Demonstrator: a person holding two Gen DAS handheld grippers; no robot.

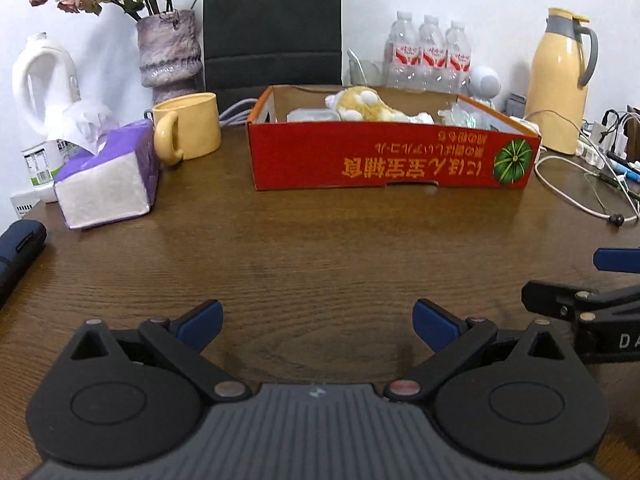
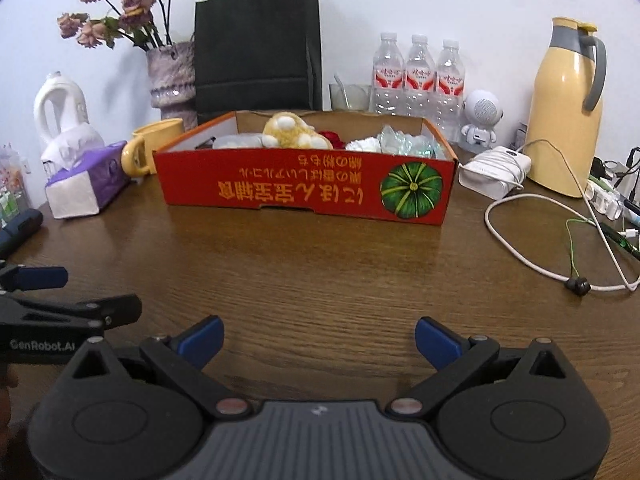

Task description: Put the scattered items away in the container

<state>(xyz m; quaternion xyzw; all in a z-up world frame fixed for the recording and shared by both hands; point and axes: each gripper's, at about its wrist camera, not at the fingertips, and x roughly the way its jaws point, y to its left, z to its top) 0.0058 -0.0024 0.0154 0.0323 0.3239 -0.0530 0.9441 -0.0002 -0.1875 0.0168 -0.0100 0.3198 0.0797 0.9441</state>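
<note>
Left gripper [image 1: 318,326] low over the bare wooden table [image 1: 320,248], fingers spread wide, nothing between them. Right gripper [image 2: 319,342] the same: spread wide, nothing held, side by side with the left one. Red cardboard box [image 1: 392,160] straight ahead at the back of the table, well apart from both grippers, with only bare wood between. Inside the box: a yellow plush toy [image 1: 366,105], a clear plastic tub [image 1: 312,115], crumpled clear wrapping [image 1: 460,116] and a white crumpled piece [image 2: 363,145].

Around the box: purple tissue pack [image 1: 108,176] and yellow mug [image 1: 188,128] to the left; white jug [image 1: 44,88], vase of dried roses [image 1: 170,56] and black paper bag [image 1: 272,24] behind. Three water bottles [image 1: 430,56], a small white robot figure [image 1: 485,86] and a yellow thermos [image 1: 562,84] to the right. White cable [image 1: 576,196] looped on the table by the box's right end. Dark blue pouch [image 1: 18,252] at the left table edge.

Only in the right wrist view: a red object [image 2: 331,136] beside the plush toy, a white charger [image 2: 494,170] with its cord wrapped round it, a black earbud [image 2: 578,286] on a thin green wire, and a glass [image 2: 350,96] behind the box.
</note>
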